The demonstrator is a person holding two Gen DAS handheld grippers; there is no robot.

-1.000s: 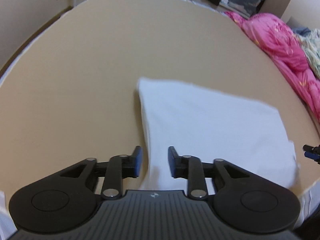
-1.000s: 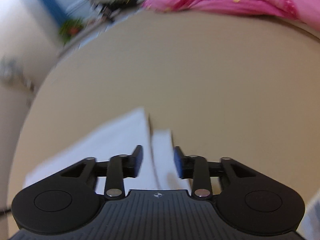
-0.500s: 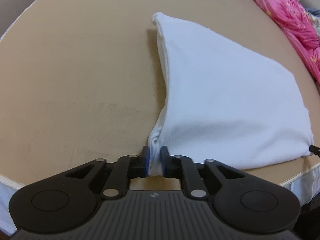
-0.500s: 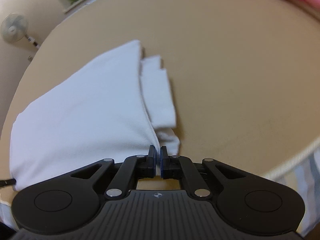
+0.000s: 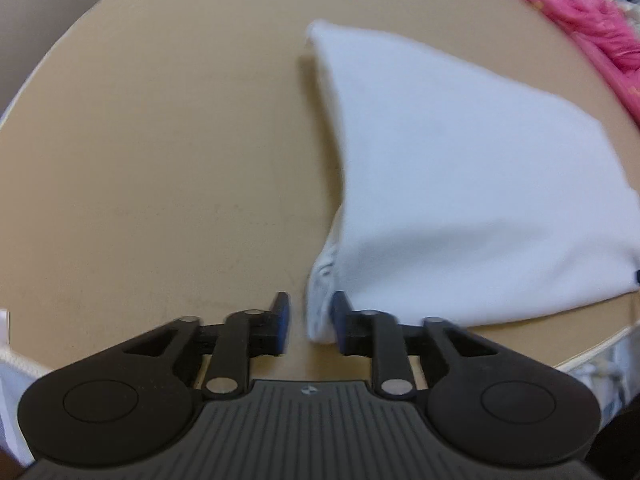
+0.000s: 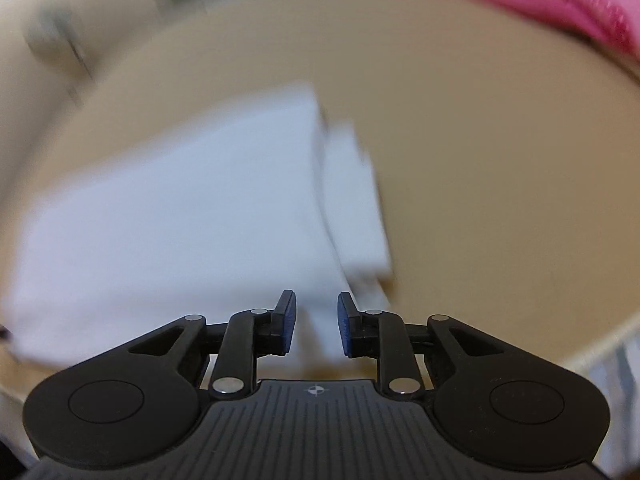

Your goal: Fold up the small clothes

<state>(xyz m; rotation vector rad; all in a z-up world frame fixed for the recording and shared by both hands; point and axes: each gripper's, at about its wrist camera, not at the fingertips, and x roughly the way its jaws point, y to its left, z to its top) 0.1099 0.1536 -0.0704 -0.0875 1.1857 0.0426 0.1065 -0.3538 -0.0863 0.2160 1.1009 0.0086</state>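
My left gripper (image 5: 309, 322) stands with its jaws apart, having just opened off the near-left corner of the white garment (image 5: 460, 184) — the bunched corner lies loose between the pads, against the right one, no longer pinched. I judge I have let go so the fold can settle flat. My right gripper (image 6: 313, 322) has likewise just opened; the garment's near-right corner lies slack between its jaws, a narrower folded strip (image 6: 354, 204) showing just beyond. The garment rests on the tan table (image 5: 160, 152), close to the near edge. Beyond the garment's far right side lies a crumpled pink quilt (image 5: 580, 20) — further back the room blurs.
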